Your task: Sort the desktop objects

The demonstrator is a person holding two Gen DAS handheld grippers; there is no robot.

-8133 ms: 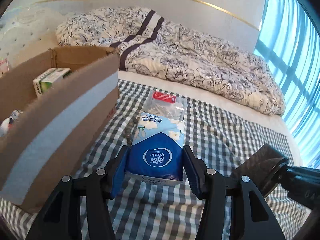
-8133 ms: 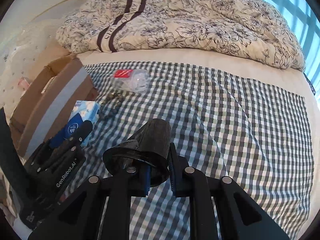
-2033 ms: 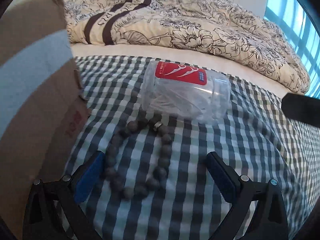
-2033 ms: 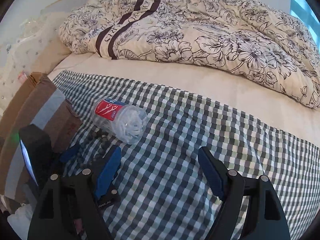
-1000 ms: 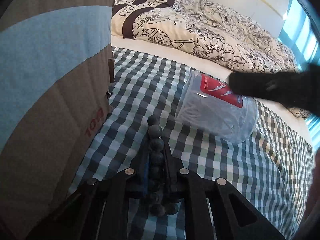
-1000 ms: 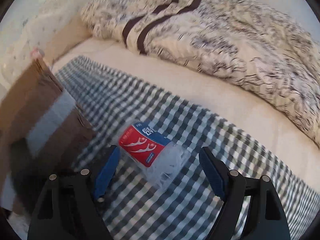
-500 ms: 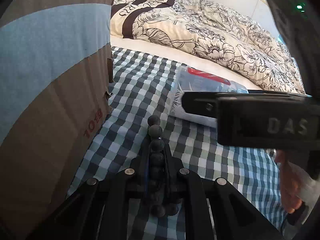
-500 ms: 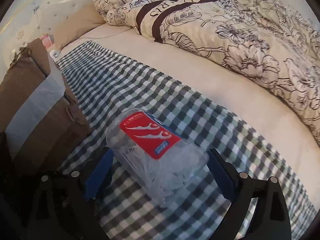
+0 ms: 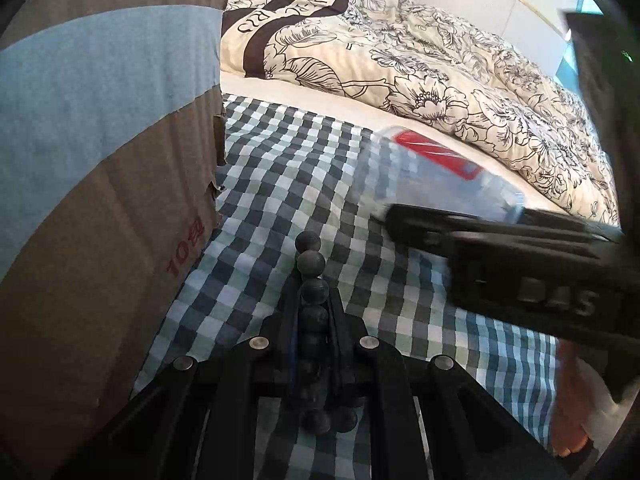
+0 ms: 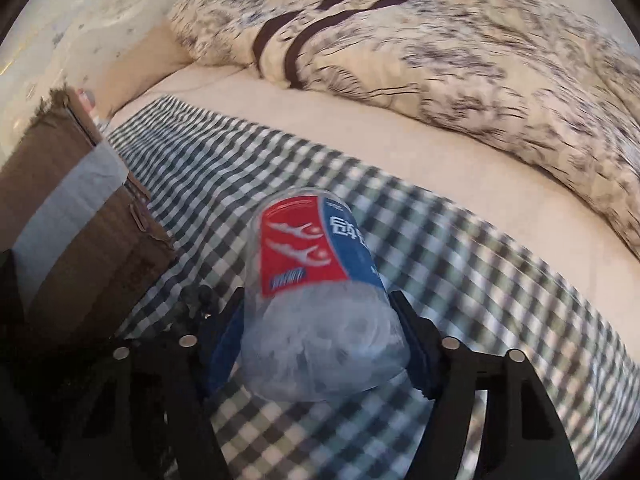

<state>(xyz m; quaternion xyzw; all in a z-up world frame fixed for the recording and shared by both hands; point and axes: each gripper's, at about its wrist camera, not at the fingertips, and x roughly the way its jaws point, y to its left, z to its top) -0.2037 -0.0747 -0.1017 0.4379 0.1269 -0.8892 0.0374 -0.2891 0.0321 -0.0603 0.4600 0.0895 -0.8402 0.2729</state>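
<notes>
A string of dark round beads is pinched in my left gripper, which is shut on it just above the checked cloth, beside the cardboard box. A clear plastic jar with a red and blue label, full of white pieces, lies between the blue pads of my right gripper, which press against both of its sides. In the left wrist view the jar is half hidden behind the right gripper's black body. The beads show left of the jar.
The box with a pale tape band stands at the left. The checked cloth covers the bed, and a floral duvet is heaped behind it. A person's hand holds the right gripper.
My right gripper has come down over the jar and its fingers have closed in on its sides. The left gripper stays shut on the beads, barely moved.
</notes>
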